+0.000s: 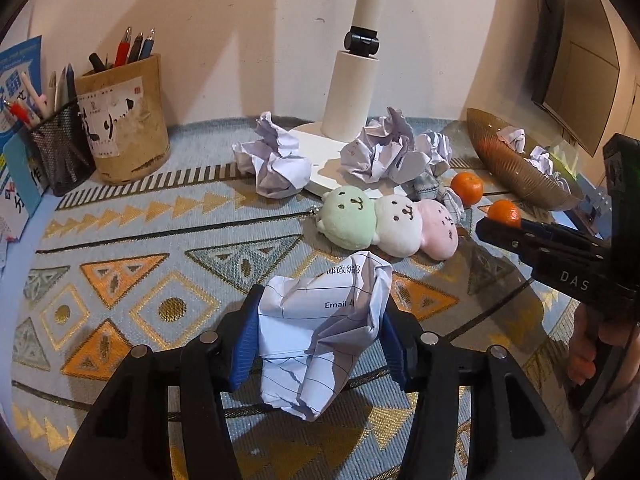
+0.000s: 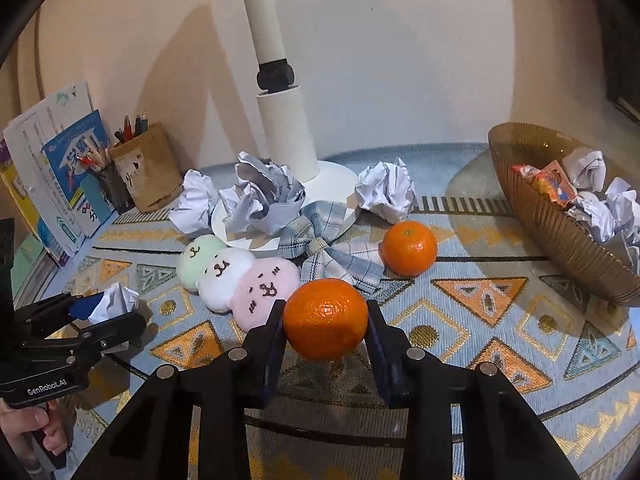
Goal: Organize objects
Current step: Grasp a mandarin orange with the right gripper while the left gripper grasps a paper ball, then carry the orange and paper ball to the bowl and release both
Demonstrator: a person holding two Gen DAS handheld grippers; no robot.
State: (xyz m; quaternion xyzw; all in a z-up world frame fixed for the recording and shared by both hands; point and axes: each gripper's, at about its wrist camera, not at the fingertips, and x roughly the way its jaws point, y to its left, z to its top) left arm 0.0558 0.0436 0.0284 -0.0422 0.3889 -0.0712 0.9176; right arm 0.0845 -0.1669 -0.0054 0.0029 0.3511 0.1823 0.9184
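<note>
Crumpled paper sits pinched between the two blue pads of the left tool, its jaws closed down to the width of the wad and pressing in on both sides, so the sheet hangs clear above the patterned cloth on the bench. That side-on squeeze suits something soft and shapeless, since it can compress without slipping. The right tool is likewise closed around a mandarin, gripping it across its widest part, which probably keeps the round fruit from rolling out. A second mandarin rests on the cloth just beside a plaid bow, and a three-headed plush toy lies near it. More paper wads crowd the white base of a lamp stand. The brown ribbed bowl at the right already holds paper balls and a snack wrapper, so it seems to serve as the collecting place for scraps; the held wad likely belongs there, while the fruit's destination is unclear. Pens stand in a mesh cup and a tan holder at the far left, apparently sorted.
</note>
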